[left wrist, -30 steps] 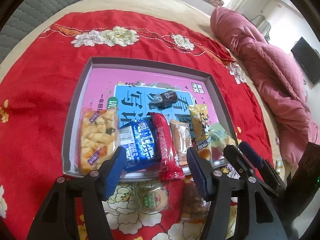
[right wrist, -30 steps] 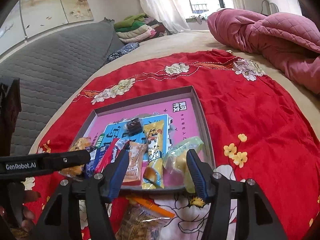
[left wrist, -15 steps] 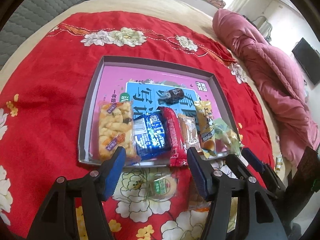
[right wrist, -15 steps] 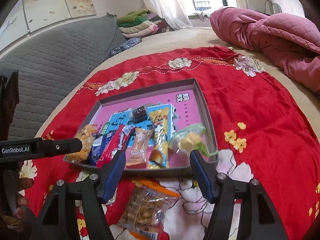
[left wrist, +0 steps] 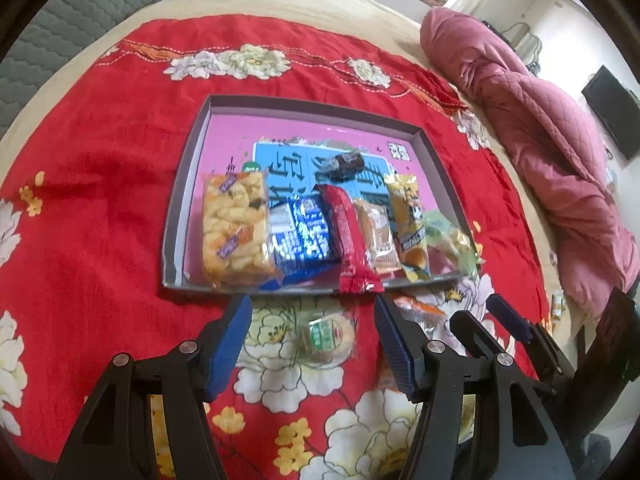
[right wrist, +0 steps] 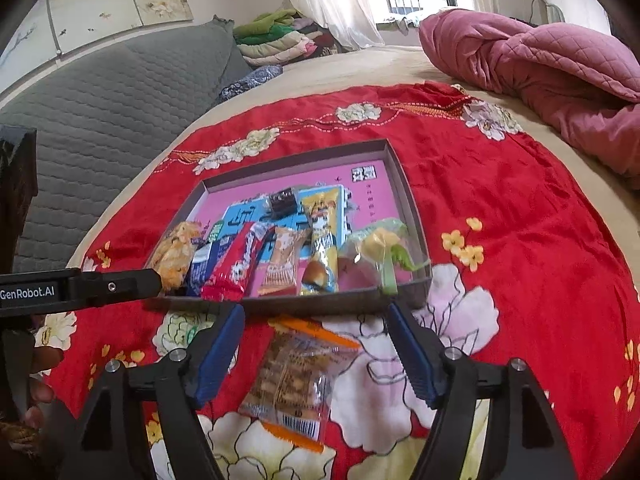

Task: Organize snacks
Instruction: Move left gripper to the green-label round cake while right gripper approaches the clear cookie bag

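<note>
A grey tray [left wrist: 172,240] with a pink printed floor lies on the red flowered cloth [left wrist: 100,184]. Along its near edge lie a yellow puff pack [left wrist: 234,228], a blue pack [left wrist: 300,236], a red bar [left wrist: 348,240], a tan cracker [left wrist: 376,236], a yellow bread pack [left wrist: 408,228] and a green-clear pack [right wrist: 380,248]. A dark candy [left wrist: 344,164] sits mid-tray. My left gripper [left wrist: 314,308] is open above a round green-labelled snack [left wrist: 326,334] on the cloth. My right gripper [right wrist: 316,314] has its jaws opening. A clear orange-ended packet [right wrist: 298,376] lies between them, and the pads do not press on it.
A pink quilt [right wrist: 540,64] is heaped at the back right of the bed. A grey padded headboard [right wrist: 100,92] runs along the left, with folded clothes [right wrist: 276,40] under the window. A hand [right wrist: 40,364] shows at the lower left. Dark furniture [left wrist: 612,336] stands at the right.
Both grippers have drawn back from the tray toward its near side. The right jaws have widened. More of the orange-ended packet and the round snack now shows between the fingers.
</note>
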The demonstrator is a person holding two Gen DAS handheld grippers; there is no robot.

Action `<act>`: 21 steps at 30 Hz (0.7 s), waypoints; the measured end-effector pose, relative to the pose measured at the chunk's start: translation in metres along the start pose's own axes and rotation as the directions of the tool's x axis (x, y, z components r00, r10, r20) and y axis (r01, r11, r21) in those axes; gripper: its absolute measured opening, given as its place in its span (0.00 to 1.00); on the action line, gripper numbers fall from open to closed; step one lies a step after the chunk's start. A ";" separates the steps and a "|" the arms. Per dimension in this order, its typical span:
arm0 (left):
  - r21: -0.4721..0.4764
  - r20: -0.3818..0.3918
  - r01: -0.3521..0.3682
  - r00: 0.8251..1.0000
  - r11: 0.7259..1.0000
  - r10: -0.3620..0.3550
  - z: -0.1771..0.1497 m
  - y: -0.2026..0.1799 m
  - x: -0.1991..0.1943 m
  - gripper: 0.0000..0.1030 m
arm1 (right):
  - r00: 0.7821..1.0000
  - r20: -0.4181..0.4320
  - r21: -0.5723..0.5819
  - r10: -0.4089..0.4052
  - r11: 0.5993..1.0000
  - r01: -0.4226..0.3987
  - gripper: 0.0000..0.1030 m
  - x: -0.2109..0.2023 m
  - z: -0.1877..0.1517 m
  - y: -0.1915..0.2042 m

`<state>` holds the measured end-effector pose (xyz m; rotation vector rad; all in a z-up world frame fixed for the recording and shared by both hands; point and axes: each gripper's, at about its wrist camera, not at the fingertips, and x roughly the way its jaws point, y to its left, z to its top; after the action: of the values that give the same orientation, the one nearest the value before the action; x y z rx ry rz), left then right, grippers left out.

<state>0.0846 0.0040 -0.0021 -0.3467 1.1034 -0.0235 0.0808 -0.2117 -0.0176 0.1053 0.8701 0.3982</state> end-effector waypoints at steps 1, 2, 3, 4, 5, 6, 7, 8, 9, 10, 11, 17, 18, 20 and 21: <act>-0.001 -0.005 0.003 1.000 1.000 -0.003 -0.002 0.000 0.000 0.63 | 1.000 -0.007 0.000 0.000 1.000 0.000 0.72 0.000 -0.002 0.000; -0.001 -0.009 0.005 1.000 1.000 -0.005 -0.004 0.001 0.000 0.63 | 1.000 -0.013 0.001 -0.002 1.000 0.002 0.72 -0.001 -0.004 0.001; 0.000 -0.013 0.004 1.000 1.000 -0.004 -0.006 0.001 0.000 0.63 | 1.000 -0.018 0.001 -0.002 1.000 0.002 0.72 -0.001 -0.005 0.001; 0.002 -0.016 0.004 1.000 1.000 -0.004 -0.008 0.000 0.000 0.63 | 1.000 -0.023 -0.002 -0.001 1.000 0.001 0.72 -0.001 -0.007 0.001; 0.004 -0.020 0.005 1.000 1.000 -0.005 -0.009 0.000 0.001 0.63 | 1.000 -0.028 -0.005 -0.002 1.000 0.002 0.72 -0.001 -0.008 0.002; 0.005 -0.027 0.004 1.000 1.000 -0.004 -0.012 -0.001 0.002 0.63 | 1.000 -0.031 -0.007 -0.005 1.000 0.005 0.72 -0.002 -0.009 0.002; 0.006 -0.031 0.004 0.999 1.000 -0.004 -0.012 -0.001 0.003 0.63 | 0.999 -0.033 -0.009 -0.007 1.000 0.007 0.72 -0.002 -0.010 0.003; 0.008 -0.037 0.004 0.999 1.000 -0.004 -0.014 -0.002 0.004 0.63 | 0.999 -0.037 -0.012 -0.009 1.000 0.008 0.73 -0.002 -0.011 0.003; 0.011 -0.040 0.004 0.999 1.000 -0.004 -0.016 -0.003 0.005 0.63 | 0.999 -0.040 -0.012 -0.013 1.000 0.012 0.73 -0.002 -0.012 0.004; 0.015 -0.045 0.002 0.999 1.000 -0.001 -0.018 -0.005 0.006 0.63 | 0.999 -0.043 -0.011 -0.015 1.000 0.014 0.73 -0.002 -0.012 0.004; 0.018 -0.050 0.000 0.999 1.000 0.000 -0.019 -0.006 0.007 0.63 | 0.999 -0.048 -0.009 -0.015 1.000 0.015 0.73 -0.002 -0.014 0.003; 0.032 -0.073 -0.002 0.997 0.999 0.004 -0.024 -0.009 0.013 0.63 | 0.997 -0.074 0.001 -0.006 1.000 0.007 0.74 -0.002 -0.020 0.003; 0.032 -0.076 -0.002 0.997 0.999 0.004 -0.024 -0.009 0.014 0.63 | 0.997 -0.076 -0.004 -0.008 1.000 0.008 0.74 -0.002 -0.021 0.004; 0.031 -0.083 -0.001 0.997 1.000 0.004 -0.025 -0.009 0.016 0.63 | 0.997 -0.081 -0.013 -0.007 1.000 0.006 0.74 -0.001 -0.022 0.006; 0.031 -0.085 -0.002 0.996 1.000 0.004 -0.026 -0.009 0.017 0.63 | 0.997 -0.083 -0.018 -0.008 1.000 0.006 0.74 -0.001 -0.023 0.007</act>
<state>0.0715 -0.0144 -0.0250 -0.3190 1.1867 -0.0529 0.0611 -0.2070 -0.0297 0.0693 0.9484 0.4063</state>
